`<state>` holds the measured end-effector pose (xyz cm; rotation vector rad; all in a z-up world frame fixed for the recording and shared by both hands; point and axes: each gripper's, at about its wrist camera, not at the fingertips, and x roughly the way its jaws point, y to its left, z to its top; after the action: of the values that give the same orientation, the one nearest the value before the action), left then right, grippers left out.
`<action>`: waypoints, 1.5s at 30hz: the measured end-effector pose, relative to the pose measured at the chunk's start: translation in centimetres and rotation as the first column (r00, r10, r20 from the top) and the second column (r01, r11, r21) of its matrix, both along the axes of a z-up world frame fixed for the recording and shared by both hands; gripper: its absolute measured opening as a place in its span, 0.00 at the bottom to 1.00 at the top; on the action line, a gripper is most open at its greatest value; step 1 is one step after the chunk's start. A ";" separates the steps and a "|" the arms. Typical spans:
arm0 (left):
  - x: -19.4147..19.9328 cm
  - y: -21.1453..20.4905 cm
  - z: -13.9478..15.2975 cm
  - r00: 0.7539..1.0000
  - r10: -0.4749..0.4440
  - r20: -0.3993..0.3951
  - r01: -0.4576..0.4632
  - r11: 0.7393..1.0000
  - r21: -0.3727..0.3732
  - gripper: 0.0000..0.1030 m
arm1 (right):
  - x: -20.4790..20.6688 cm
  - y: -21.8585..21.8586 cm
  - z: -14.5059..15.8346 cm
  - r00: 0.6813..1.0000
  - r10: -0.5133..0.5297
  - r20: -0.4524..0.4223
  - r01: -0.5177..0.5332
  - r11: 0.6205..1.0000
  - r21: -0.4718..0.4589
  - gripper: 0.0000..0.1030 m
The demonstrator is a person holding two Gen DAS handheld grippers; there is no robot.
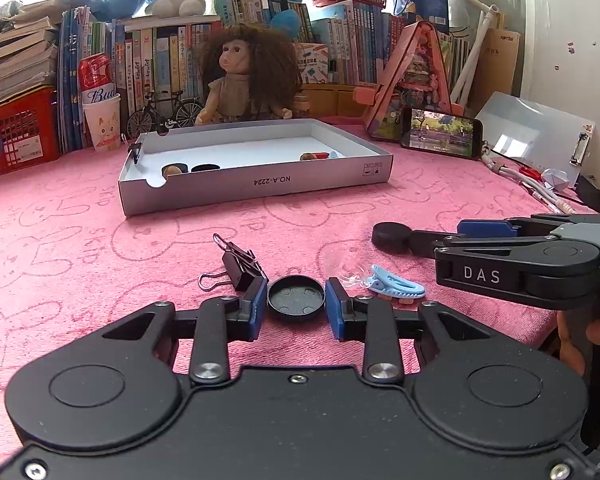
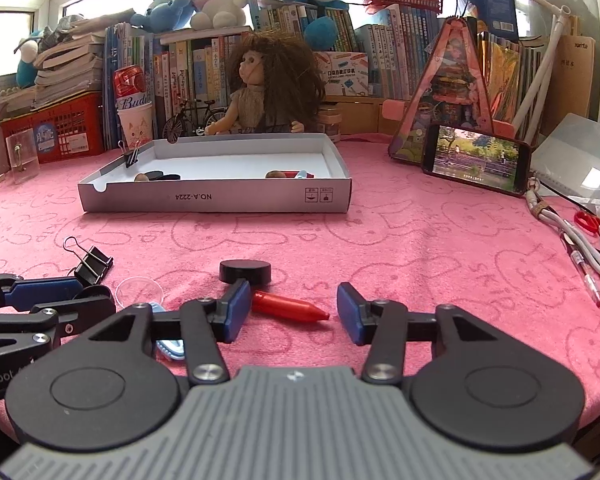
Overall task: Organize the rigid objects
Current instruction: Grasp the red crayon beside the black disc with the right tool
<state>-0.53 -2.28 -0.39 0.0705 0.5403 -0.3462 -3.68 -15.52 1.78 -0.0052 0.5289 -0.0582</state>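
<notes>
A worktop (image 1: 80, 240) with a pink towel stands before a wall of books, plush toys and a doll (image 1: 244, 76). The grey box (image 1: 256, 184) is the landmark: it lies in front of the doll and holds a few small items. Nearer to the cameras than the box, the left gripper (image 1: 296, 300) has its fingers narrow and pressed on a round black cap (image 1: 296, 298), which it holds. A black binder clip (image 1: 238, 266) lies just left of this cap, a light blue clip (image 1: 396, 286) just right. The right gripper (image 2: 294, 310) has its fingers half wide and holds nothing. A red crayon (image 2: 288, 306) lies between them on the towel, also on the near side of the box, with 1 black disc (image 2: 245, 271) just behind it.
</notes>
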 end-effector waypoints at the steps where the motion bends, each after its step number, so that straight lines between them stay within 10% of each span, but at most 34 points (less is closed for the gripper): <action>1: 0.0 -0.1 0.0 1.000 0.000 0.001 0.000 1.000 0.000 0.29 | -0.1 0.0 0.0 1.000 -0.004 0.001 0.004 1.000 -0.005 0.64; 10: 0.2 -0.1 -0.2 1.000 0.011 -0.003 -0.011 1.000 -0.003 0.29 | -1.9 -2.2 -0.4 1.000 -0.013 0.004 0.014 0.999 -0.030 0.81; 23: 0.2 -0.1 -0.2 1.000 0.012 -0.004 -0.012 1.000 -0.004 0.29 | -1.1 -5.3 -0.3 0.989 -0.148 0.004 0.148 0.986 -0.082 0.81; 45: 0.2 0.1 -0.3 1.000 0.020 -0.007 -0.021 1.000 -0.016 0.29 | -2.1 -4.0 0.4 0.999 -0.039 0.010 0.039 0.997 -0.067 0.81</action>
<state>-0.29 -2.15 -0.69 0.0486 0.5449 -0.3307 -5.74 -19.47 2.21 -0.0607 0.5180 -0.1141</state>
